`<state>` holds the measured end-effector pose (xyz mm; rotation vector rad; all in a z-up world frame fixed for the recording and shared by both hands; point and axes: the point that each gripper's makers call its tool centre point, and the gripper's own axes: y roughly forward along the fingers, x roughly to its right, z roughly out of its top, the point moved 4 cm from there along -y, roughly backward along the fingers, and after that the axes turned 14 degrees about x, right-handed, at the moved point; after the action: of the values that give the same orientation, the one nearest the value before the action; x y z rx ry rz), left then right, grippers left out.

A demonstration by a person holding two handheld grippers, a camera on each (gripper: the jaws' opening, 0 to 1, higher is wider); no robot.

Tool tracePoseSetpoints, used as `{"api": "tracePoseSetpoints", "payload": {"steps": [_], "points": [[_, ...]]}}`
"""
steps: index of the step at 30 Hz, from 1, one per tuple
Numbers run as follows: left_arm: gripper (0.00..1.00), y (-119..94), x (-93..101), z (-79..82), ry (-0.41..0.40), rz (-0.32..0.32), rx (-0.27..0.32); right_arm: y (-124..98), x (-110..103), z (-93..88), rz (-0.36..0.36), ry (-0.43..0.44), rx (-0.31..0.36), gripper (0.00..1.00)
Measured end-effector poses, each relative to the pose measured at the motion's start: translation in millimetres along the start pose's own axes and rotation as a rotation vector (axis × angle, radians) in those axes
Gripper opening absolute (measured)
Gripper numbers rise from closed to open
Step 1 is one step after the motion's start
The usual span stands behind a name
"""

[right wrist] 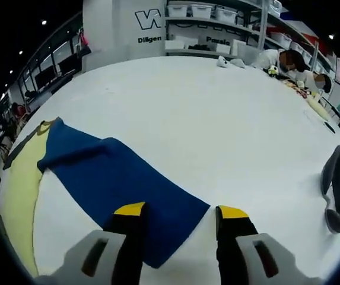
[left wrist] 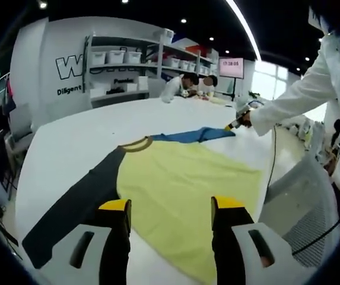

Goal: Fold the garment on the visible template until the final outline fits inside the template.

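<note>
A yellow T-shirt (left wrist: 181,184) lies flat on the white table (left wrist: 75,142), with a dark grey sleeve (left wrist: 78,202) toward the left and a blue sleeve (left wrist: 196,135) stretched out at the far side. My left gripper (left wrist: 171,208) hovers open over the shirt's near hem, nothing between its yellow-tipped fingers. In the left gripper view, a person's white-sleeved arm holds the right gripper (left wrist: 236,123) at the blue sleeve's end. In the right gripper view, the blue sleeve (right wrist: 110,172) runs from the yellow body (right wrist: 18,178) to my right gripper (right wrist: 181,212), which stands open over the cuff.
A grey mesh chair (left wrist: 303,205) stands close on the right of the table; its curved grey back (right wrist: 336,190) also shows in the right gripper view. Two people (left wrist: 190,86) work at the table's far end. Shelves with white bins (left wrist: 119,59) line the back wall.
</note>
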<state>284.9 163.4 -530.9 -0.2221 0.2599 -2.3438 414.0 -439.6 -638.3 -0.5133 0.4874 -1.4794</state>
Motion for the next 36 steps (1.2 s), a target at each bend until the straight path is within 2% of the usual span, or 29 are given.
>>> {"api": "tracePoseSetpoints", "payload": {"steps": [4,7,10,20,23,29,36], "points": [[0.51,1,-1.0,0.9,0.003,0.001,0.004,1,-9,1.9,0.021,-0.032,0.010,0.29],[0.51,2,0.0,0.7,0.005,-0.002,0.001,0,-8,2.8,0.018,-0.096,-0.009,0.08],[0.51,2,-0.1,1.1,0.005,0.000,0.003,2,-11,3.4,0.029,-0.116,-0.013,0.01],[0.51,-1,0.8,3.8,0.010,-0.002,0.008,-9,-7,10.2,0.014,-0.103,0.004,0.00],[0.51,-1,1.7,4.1,0.012,-0.005,0.010,-13,1,16.2,-0.020,-0.111,0.021,0.00],[0.51,0,3.2,4.8,0.014,-0.011,0.015,-14,4,29.5,-0.012,-0.108,0.046,0.00],[0.51,0,3.6,6.0,0.014,-0.014,0.022,-11,5,30.9,-0.014,-0.101,0.035,0.00]]}}
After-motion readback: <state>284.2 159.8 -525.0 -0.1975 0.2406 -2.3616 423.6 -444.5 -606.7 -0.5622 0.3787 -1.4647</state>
